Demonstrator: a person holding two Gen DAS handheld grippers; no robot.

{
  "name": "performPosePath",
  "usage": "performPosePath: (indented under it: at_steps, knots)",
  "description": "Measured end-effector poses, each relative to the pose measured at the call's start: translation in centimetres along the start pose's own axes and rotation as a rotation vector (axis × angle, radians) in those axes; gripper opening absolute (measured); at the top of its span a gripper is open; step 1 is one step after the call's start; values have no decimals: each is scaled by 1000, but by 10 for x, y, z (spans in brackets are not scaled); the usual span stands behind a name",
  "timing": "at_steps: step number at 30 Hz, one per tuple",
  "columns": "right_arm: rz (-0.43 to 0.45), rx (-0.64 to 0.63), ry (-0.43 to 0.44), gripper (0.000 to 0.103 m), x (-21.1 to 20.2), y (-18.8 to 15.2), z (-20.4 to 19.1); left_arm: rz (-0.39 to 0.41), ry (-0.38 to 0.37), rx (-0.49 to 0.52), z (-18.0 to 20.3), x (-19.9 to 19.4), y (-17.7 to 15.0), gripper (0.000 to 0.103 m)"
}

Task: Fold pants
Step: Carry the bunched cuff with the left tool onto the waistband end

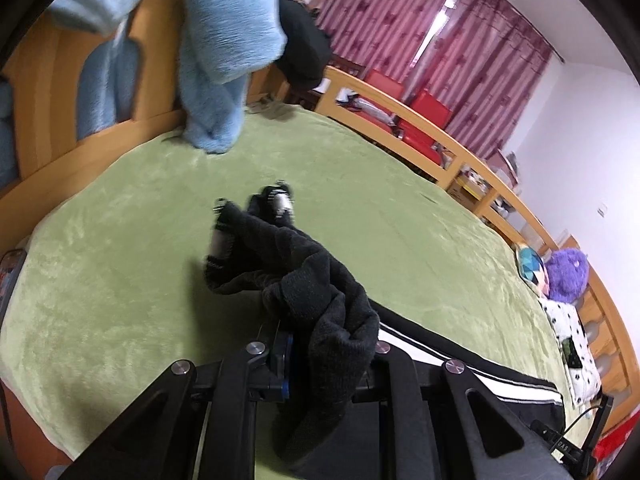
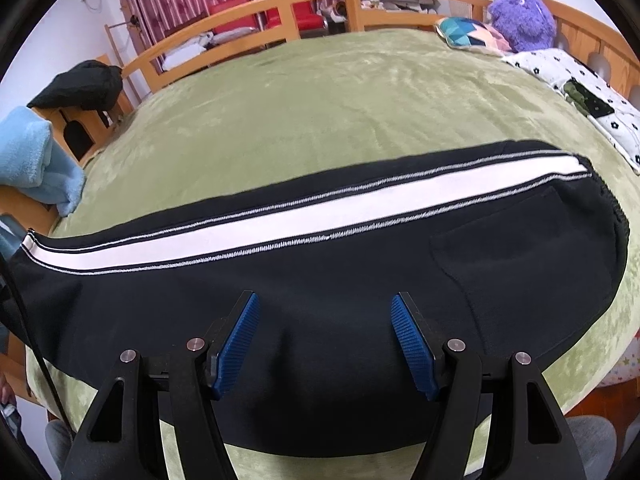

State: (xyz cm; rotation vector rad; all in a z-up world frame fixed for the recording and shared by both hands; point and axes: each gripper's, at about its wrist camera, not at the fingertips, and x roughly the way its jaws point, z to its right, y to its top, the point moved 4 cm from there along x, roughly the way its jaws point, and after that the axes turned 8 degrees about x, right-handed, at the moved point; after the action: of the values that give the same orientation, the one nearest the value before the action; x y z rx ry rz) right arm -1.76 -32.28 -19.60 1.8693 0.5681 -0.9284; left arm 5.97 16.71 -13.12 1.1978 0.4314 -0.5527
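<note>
Black pants point(image 2: 320, 280) with a white side stripe lie flat along the green bed, waistband to the right. My right gripper point(image 2: 325, 312) is open, its blue pads point(image 2: 412, 344) spread just above the pants' near edge, holding nothing. In the left wrist view my left gripper point(image 1: 280, 344) is shut on a bunched black cuff end of the pants point(image 1: 316, 280), lifted above the bed. The fabric drapes over the fingers and hides the pads. The striped leg point(image 1: 480, 372) trails to the right.
The green blanket point(image 2: 340, 112) covers the bed inside a wooden rail point(image 2: 280, 4). A light blue fleece point(image 1: 224, 48) and a black garment point(image 1: 304, 48) hang at the footboard. A purple plush toy point(image 2: 520, 16), cushion and spotted pillow point(image 2: 580, 92) lie at the far right.
</note>
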Motion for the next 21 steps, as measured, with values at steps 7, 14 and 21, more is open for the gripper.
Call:
performPosePath:
  at_steps: [7,14,21]
  knots:
    - [43,-43,23,69,-10,6,21,-2,-27,152,89,-4,1,17]
    - [93,-40,22,68,-26,20,64,-34,-113,332,206,-1,-18,17]
    - [100,49,20,69,-32,25,122,-160,-284,471,325,17,-95,17]
